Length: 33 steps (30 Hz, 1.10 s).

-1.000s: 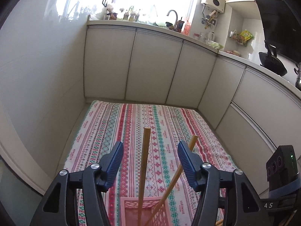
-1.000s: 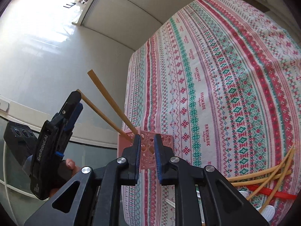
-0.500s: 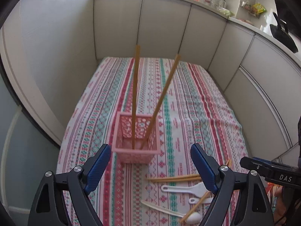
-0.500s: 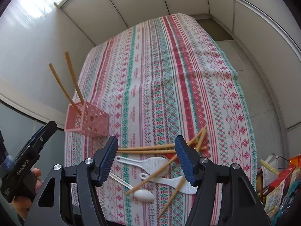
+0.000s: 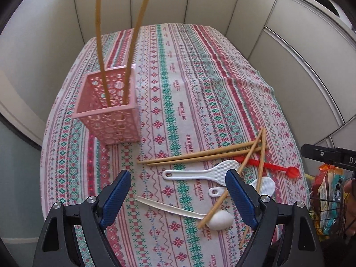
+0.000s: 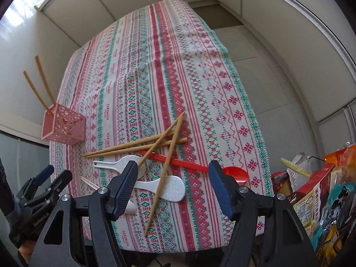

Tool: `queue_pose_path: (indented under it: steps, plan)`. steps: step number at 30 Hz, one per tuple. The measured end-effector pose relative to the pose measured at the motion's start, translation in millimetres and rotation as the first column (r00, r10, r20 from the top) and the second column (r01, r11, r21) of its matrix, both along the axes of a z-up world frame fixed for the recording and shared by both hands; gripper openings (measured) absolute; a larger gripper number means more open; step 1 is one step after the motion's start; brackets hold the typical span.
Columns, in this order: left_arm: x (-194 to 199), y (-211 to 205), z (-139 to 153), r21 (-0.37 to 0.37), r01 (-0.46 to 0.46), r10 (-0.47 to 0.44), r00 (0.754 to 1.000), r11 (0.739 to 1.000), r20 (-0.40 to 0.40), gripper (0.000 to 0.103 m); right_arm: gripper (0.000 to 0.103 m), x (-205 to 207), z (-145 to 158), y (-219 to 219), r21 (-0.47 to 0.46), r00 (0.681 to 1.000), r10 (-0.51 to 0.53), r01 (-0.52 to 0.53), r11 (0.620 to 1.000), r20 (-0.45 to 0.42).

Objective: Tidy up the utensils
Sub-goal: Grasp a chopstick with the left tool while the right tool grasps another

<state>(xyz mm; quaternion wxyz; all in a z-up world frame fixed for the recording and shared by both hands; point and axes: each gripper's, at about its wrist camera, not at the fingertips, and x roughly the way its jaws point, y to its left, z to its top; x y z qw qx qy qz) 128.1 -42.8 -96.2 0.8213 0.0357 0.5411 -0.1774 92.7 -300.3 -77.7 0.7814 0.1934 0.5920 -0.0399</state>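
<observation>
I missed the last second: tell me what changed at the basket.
The right gripper opened, releasing the pink basket, and both grippers pulled back toward the loose utensils. The left gripper was open throughout. Two chopsticks still stand in the basket.

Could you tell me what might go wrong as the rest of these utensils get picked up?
The loose chopsticks lie crossed over the red spoon and white paddles, so lifting one may drag others. The lowest chopstick's tip sits near the table edge and could roll off. The light basket might tip under its leaning chopsticks.
</observation>
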Motion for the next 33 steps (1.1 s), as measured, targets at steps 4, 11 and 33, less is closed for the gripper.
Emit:
queue_pose_path:
  steps: [4, 11, 33]
  plan:
    - [7.6, -28.4, -13.3, -0.027, 0.065, -0.066, 0.996, 0.998, -0.066, 0.088, 0.069, 3.9, -8.8, -9.5, -0.008, 1.0, -0.01, 0.01, 1.0, -0.024]
    - [25.2, -80.7, -40.7, -0.046, 0.158, -0.162, 0.977, 0.986, -0.136, 0.079, 0.069, 12.0, -33.5, -31.4, 0.01, 0.996, -0.049, 0.05, 0.999, -0.077]
    - [53.2, -176.9, -82.4, -0.022, 0.301, -0.301, 0.942, 0.953, -0.147, 0.011, 0.069, 18.0, -50.8, -70.6, 0.095, 0.985, -0.131, 0.142, 0.985, -0.115]
